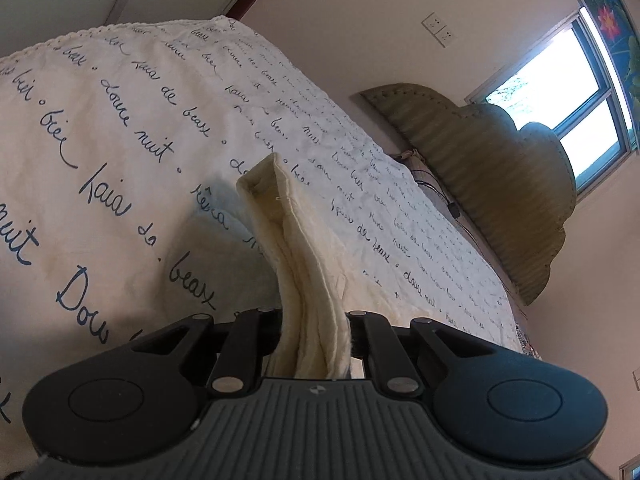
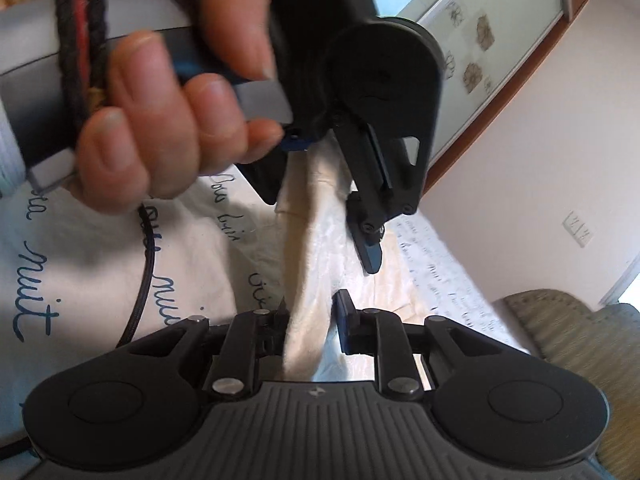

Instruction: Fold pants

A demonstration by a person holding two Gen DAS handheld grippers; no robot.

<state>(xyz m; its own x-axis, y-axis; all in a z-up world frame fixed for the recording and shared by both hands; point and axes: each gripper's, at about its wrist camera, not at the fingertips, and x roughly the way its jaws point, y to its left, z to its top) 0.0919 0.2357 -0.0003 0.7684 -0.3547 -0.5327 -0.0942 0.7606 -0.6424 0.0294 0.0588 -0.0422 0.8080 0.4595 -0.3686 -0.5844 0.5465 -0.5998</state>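
The pants are cream cloth. In the left wrist view a bunched fold of the pants [image 1: 298, 256] rises from between the jaws of my left gripper [image 1: 314, 320], which is shut on it. In the right wrist view a stretched band of the pants [image 2: 308, 264] runs from my right gripper [image 2: 310, 312], shut on it, up to the left gripper [image 2: 320, 184], held by a hand [image 2: 160, 92] close in front. One blue fingertip [image 2: 370, 256] of the left gripper shows. The rest of the pants is hidden.
A white bedspread [image 1: 120, 128] with blue handwriting covers the bed below. A green padded headboard [image 1: 500, 184] stands against the wall under a window [image 1: 568, 92]. A black cable [image 2: 142, 276] hangs from the left gripper. A wardrobe [image 2: 488, 40] is behind.
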